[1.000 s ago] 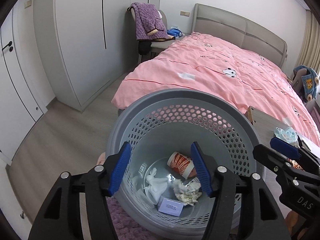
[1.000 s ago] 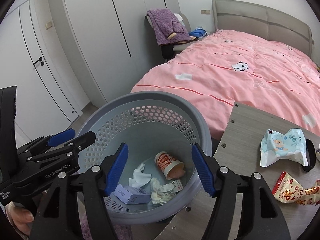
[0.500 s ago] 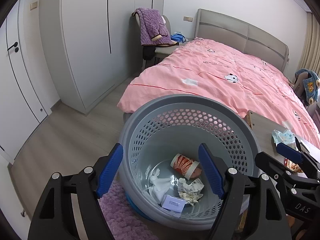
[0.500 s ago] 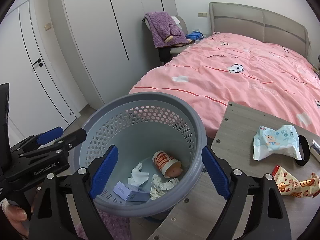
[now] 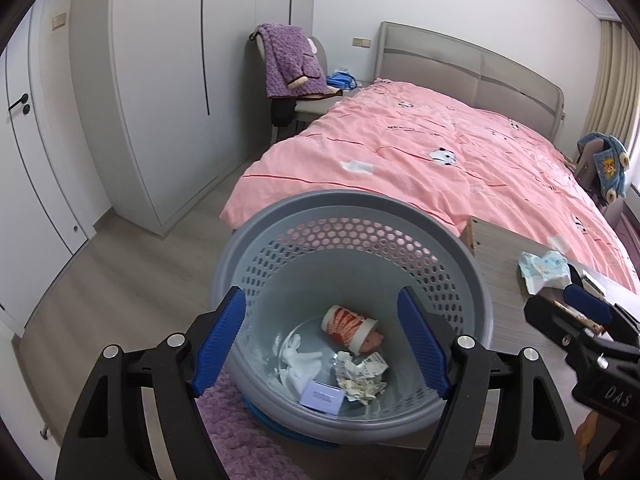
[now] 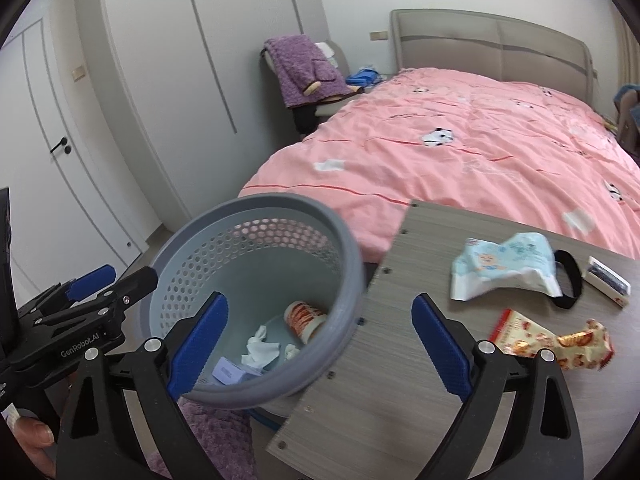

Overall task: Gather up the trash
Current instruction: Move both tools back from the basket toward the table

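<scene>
Both your grippers empty, jaws spread wide: left gripper (image 5: 320, 344) over bin (image 5: 472, 268), right gripper (image 6: 320, 340) straddling bin rim and tabletop (image 6: 384, 344) edge. Bin already holds cup (image 5: 348, 326), tissue (image 5: 300, 362), crumpled paper (image 5: 360, 374), small box (image 5: 322, 396). Left to collect, on tabletop: blue wrapper (image 6: 504, 268), snack wrapper (image 6: 552, 340) nearer you. Both look light, thin, crinkly, probably slick film; will likely fold under jaws. Pinch snack wrapper at bunched, raised end, not flat sheet. Close gently; expect flutter on lift.
</scene>
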Demonstrator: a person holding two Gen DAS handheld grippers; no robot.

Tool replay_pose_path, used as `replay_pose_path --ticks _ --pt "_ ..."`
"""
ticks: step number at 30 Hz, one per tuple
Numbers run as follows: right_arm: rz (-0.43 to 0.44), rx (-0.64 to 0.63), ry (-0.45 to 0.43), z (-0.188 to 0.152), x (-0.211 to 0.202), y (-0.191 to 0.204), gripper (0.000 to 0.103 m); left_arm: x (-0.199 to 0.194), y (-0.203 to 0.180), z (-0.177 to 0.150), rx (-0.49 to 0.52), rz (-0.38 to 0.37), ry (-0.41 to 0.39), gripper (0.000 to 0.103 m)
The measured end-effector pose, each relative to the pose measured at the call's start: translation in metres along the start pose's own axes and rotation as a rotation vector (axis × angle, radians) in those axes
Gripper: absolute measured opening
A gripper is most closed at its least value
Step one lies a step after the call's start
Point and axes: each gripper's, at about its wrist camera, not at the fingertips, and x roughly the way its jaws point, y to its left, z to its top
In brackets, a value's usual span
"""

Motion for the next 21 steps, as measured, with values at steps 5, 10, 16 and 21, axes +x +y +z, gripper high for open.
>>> replay_pose_path --ticks 5,10,16,21 --pt "-0.041 0.033 -0.018 -0.003 -0.016 -0.018 0.092 -0.007 -0.016 -0.002 0.030 -0.040 -0.007 0.075" --pt "-0.075 0.060 -0.051 -0.012 -0.035 -0.033 0.092 -0.016 -0.030 0.000 0.059 -0.079 -0.002 0.075" --pt "-0.082 0.106 -0.056 -0.025 -0.049 -0.056 0.092 -0.033 -0.052 -0.002 0.099 -0.099 -0.028 0.075" --pt "-0.099 0.130 -0.074 -0.035 -0.066 -0.073 0.092 -0.039 -0.073 -0.005 0.131 -0.115 -0.030 0.075"
